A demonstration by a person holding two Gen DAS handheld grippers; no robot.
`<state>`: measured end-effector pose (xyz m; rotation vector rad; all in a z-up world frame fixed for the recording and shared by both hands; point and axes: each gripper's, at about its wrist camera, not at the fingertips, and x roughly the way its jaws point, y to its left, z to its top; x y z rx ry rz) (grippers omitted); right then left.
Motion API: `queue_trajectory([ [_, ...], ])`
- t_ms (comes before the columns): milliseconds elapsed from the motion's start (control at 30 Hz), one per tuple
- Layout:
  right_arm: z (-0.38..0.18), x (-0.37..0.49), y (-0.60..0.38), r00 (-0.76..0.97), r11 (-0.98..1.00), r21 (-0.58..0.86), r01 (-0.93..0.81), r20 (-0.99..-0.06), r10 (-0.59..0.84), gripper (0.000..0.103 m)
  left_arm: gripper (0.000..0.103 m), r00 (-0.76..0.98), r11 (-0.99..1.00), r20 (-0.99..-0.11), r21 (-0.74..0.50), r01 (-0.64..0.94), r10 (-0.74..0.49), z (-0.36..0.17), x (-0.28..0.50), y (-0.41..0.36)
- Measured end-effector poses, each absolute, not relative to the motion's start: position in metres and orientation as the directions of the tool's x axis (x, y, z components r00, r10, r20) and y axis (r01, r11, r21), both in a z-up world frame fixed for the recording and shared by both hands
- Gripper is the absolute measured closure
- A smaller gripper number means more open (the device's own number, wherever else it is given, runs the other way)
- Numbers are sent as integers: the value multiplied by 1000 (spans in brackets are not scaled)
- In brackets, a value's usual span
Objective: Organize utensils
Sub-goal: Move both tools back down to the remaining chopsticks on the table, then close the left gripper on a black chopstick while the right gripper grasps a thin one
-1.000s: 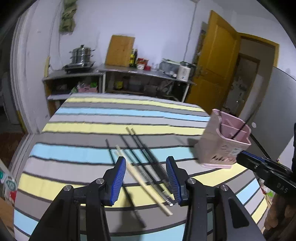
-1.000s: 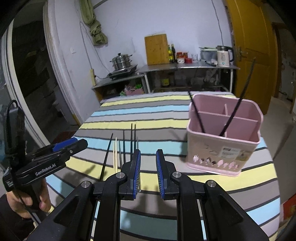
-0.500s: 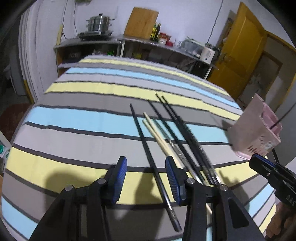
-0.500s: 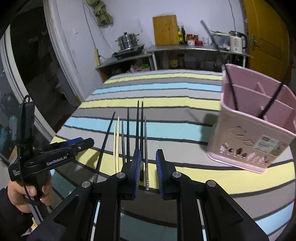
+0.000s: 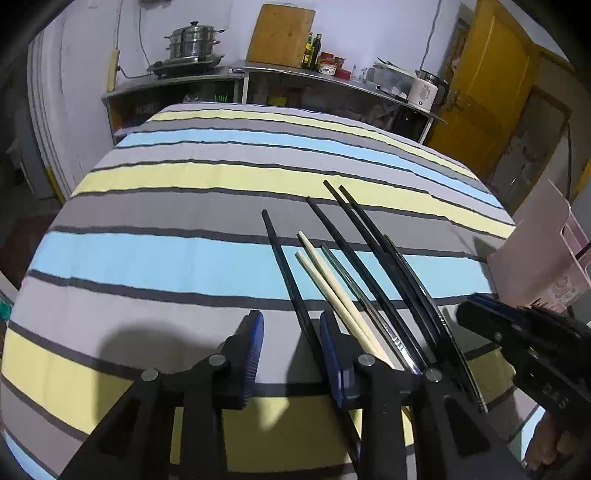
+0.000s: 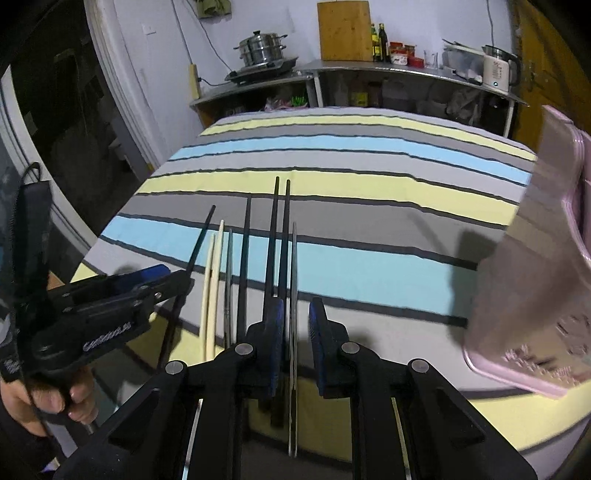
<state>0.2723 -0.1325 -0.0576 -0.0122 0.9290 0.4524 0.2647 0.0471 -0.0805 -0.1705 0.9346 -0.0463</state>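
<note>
Striped table (image 5: 177, 258); pink utensil holder (image 6: 546, 258) at right edge. Chopsticks (image 5: 369, 280) lying in a row. Left gripper (image 5: 290, 345) fingers closing astride 1 black chopstick (image 5: 284, 266); right gripper (image 6: 295, 328) narrow, closing around silver chopstick (image 6: 294, 266).

Home kitchen (steamer pot (image 5: 192, 40), cutting board (image 5: 280, 35), kettle (image 6: 496, 72))
</note>
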Motion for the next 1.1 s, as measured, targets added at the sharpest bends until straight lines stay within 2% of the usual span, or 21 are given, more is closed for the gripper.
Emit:
queue_trajectory([
  [333,-74,299,-123,482,903,192,-384,-792,373,91,77,602,995,-796,-94,-12,-68,-81,271,42],
  [500,-75,302,-130,480,907,194,-373,-797,367,91,81,597,993,-797,-117,-12,-86,-81,272,48],
  [800,-77,309,-118,478,911,160,-380,-809,342,91,81,569,983,-811,-184,-24,-138,-80,288,57],
  [967,-77,311,-112,481,912,126,-390,-817,319,92,81,566,993,-820,-117,-9,-92,-81,298,47],
  [1000,-77,312,-111,482,912,118,-393,-818,313,97,81,565,995,-822,-101,-7,-79,-81,299,45],
  [1067,-77,313,-111,480,912,118,-393,-819,313,97,92,565,998,-823,-69,-3,-55,-81,300,40],
  [1100,-77,313,-113,477,912,123,-390,-820,315,97,93,563,997,-824,-74,-2,-60,-81,301,41],
])
